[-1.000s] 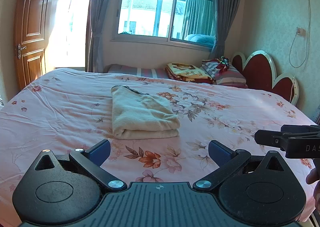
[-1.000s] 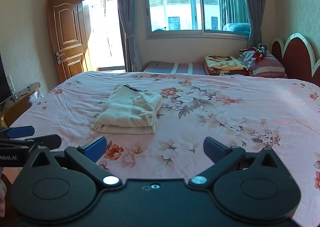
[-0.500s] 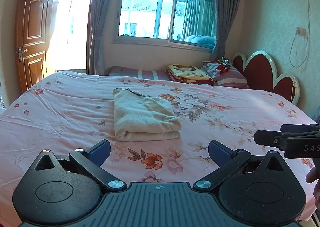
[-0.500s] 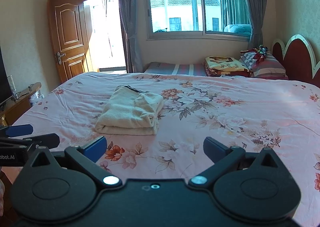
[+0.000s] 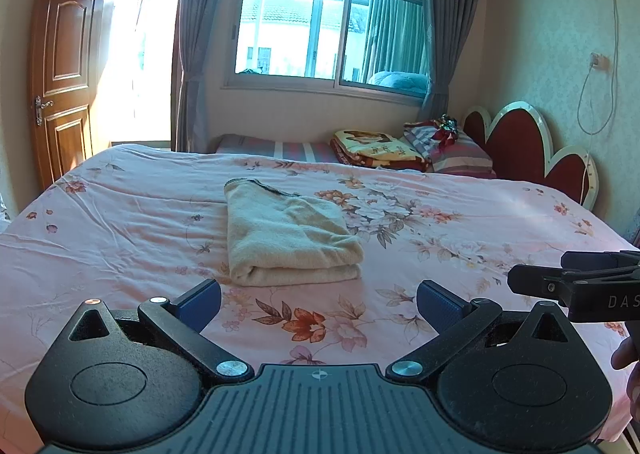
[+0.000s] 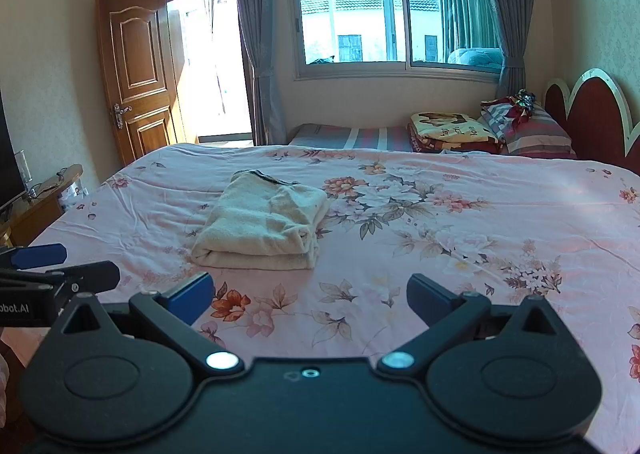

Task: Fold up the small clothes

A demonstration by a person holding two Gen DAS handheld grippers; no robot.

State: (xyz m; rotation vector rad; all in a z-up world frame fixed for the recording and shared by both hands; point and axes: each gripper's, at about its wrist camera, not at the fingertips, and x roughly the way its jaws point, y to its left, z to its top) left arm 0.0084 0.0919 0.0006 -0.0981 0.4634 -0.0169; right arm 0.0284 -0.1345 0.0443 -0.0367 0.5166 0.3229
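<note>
Bed (image 5: 120,221) with pink floral sheet fills both views; headboard (image 5: 516,145) at right, window (image 5: 332,21) and open door (image 5: 60,73) behind, a stack of folded blankets and pillows (image 6: 492,133) on the far side. The task's item, a cream garment (image 5: 284,238), lies near the middle of the sheet, folded into a compact rectangle of at least two layers, its thick rounded fold facing the cameras and a dark-trimmed edge at the far end. Left gripper (image 5: 318,304): jaws spread wide, nothing between the blue pads, held above the near part of the bed and well apart from the garment. Right gripper (image 6: 310,294): likewise spread and empty, just beside the left one; each shows at the edge of the other's view. Change over the last second: very small. The garment sits slightly lower and nearer the left gripper's fingers in the left wrist view than it did, and both cameras' framing has drifted a little; the bundle's shape is unaltered and neither claw has changed its opening. Judgement: folding of this piece looks complete, both tools released and hovering clear. No other unfolded clothing is visible in these views, so whether a further piece awaits cannot be told.
</note>
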